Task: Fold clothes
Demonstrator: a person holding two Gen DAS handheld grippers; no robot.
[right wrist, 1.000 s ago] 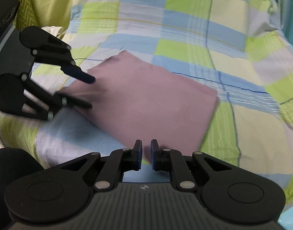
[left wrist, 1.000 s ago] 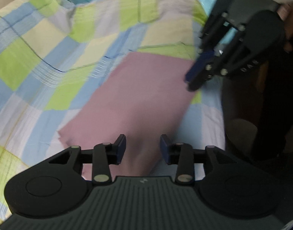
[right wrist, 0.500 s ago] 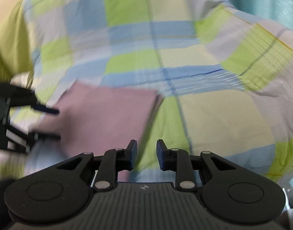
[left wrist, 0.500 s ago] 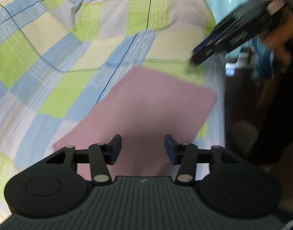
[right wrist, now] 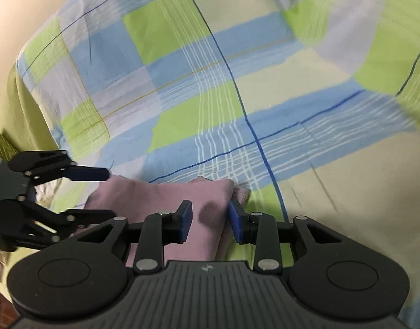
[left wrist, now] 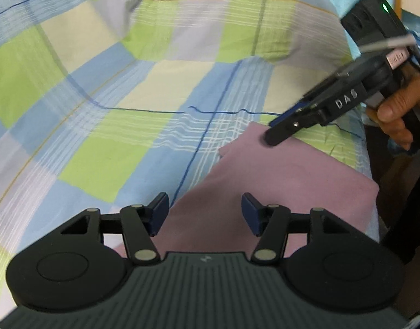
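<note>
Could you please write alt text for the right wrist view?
A folded pink cloth lies on a checked bedsheet. The right claw is opening above its right edge; the left claw, open, reaches in from the left.

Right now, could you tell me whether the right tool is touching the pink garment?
Cannot tell. In the left wrist view the right tool, jaws opening, overlaps the pink garment, but blur hides any gap or contact.
</note>
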